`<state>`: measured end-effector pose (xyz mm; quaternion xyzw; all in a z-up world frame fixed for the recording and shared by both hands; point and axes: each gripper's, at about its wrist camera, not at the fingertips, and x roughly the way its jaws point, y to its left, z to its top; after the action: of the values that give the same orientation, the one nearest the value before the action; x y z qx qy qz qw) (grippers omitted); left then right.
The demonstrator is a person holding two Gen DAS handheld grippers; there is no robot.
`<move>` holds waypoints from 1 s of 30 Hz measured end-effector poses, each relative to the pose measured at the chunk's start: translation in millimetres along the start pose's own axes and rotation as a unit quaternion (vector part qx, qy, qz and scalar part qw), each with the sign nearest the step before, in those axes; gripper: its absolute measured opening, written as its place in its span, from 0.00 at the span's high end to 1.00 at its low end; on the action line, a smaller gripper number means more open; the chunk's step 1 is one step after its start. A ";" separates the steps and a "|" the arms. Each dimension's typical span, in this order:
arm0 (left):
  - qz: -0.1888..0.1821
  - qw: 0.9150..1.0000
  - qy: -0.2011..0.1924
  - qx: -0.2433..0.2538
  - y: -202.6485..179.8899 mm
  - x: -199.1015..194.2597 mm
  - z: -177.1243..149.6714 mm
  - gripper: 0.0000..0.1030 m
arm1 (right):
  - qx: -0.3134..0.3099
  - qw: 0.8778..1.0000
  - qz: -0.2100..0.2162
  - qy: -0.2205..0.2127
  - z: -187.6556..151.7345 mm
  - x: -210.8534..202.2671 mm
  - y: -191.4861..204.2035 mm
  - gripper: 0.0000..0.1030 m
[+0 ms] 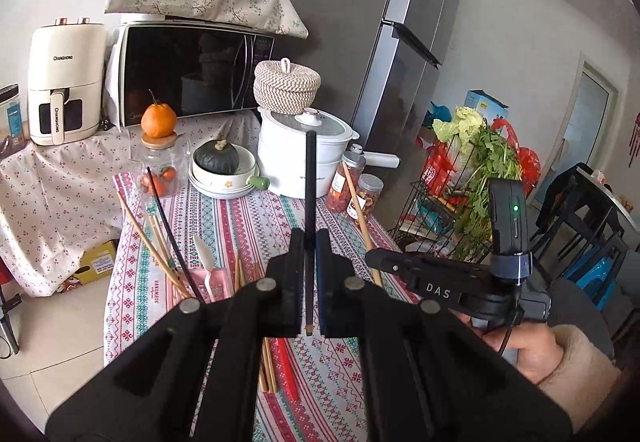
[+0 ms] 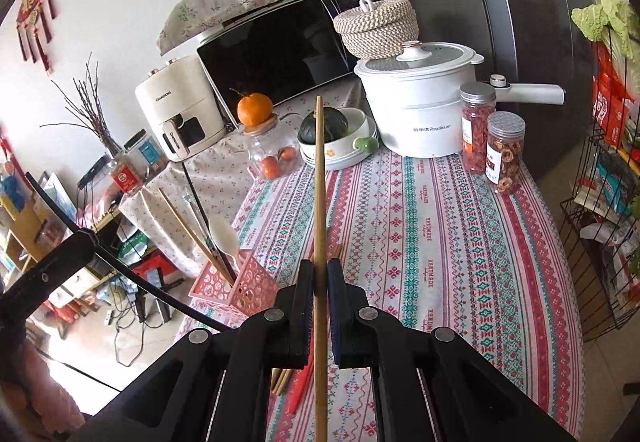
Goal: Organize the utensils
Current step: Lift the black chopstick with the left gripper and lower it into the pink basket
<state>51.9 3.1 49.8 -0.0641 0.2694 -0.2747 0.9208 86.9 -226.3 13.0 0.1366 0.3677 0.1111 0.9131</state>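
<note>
the left gripper [image 1: 310,282] is closed tight on a black chopstick [image 1: 309,178], which stands up between its jaws above the striped tablecloth [image 2: 440,226]. the right gripper [image 2: 320,298] is clamped the same way on a bamboo chopstick [image 2: 319,178], held nearly upright with its low end running down past the jaws.

on the near left of the table sits a pink holder [image 2: 236,282] with cut-out walls. in it lean a white spoon [image 2: 224,232], bamboo sticks and a thin black stick, all tilted to the left. more loose chopsticks [image 1: 267,370], wooden and red, lie flat on the cloth just right of the holder, under the grippers.

farther back, a white bowl [image 2: 352,152] with a green handle holds a dark squash [image 2: 332,122]. left of it a glass jar [image 2: 272,158] has small oranges inside and one orange [image 2: 255,109] sitting on its lid. a white pot [image 2: 420,102] with a lid stands right of the bowl, a lidded woven basket [image 2: 376,28] behind it. two clear jars [image 2: 492,138] of dried fruit stand right of the pot, touching each other.
</note>
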 end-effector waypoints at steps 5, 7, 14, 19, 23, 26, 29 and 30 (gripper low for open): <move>0.014 0.998 -0.050 -0.018 13.2 -20.7 14.9 0.94 | -0.011 1.000 0.011 -0.012 3.1 1.0 10.7 0.93; 0.026 0.997 -0.067 -0.022 20.0 -27.1 19.8 0.94 | -0.013 1.000 0.014 -0.013 3.9 3.3 14.6 0.93; 0.078 0.994 -0.077 -0.025 44.4 -27.0 21.0 0.94 | -0.017 0.999 0.022 -0.018 6.2 12.5 27.2 0.93; 0.110 0.992 -0.058 -0.032 59.1 -15.9 12.1 0.94 | -0.019 0.999 0.025 -0.021 7.2 18.4 34.6 0.93; 0.127 0.990 -0.038 -0.038 69.8 -3.9 4.2 0.94 | -0.022 0.999 0.028 -0.026 7.5 22.5 39.7 0.93; 0.133 0.990 -0.015 -0.040 76.9 9.4 -3.2 0.94 | -0.029 0.999 0.028 -0.034 7.5 24.9 44.8 0.93; 0.129 0.990 0.020 -0.052 84.9 25.1 -9.8 0.94 | -0.033 0.998 0.031 -0.041 6.8 25.3 48.7 0.93; 0.127 0.990 0.030 -0.058 87.4 29.7 -11.6 0.94 | -0.033 0.998 0.032 -0.042 6.4 25.4 50.0 0.93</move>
<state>107.8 60.8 3.0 -0.0741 0.3187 -0.1410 0.9344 104.1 -172.8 17.7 0.1225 0.3207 0.1469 0.9277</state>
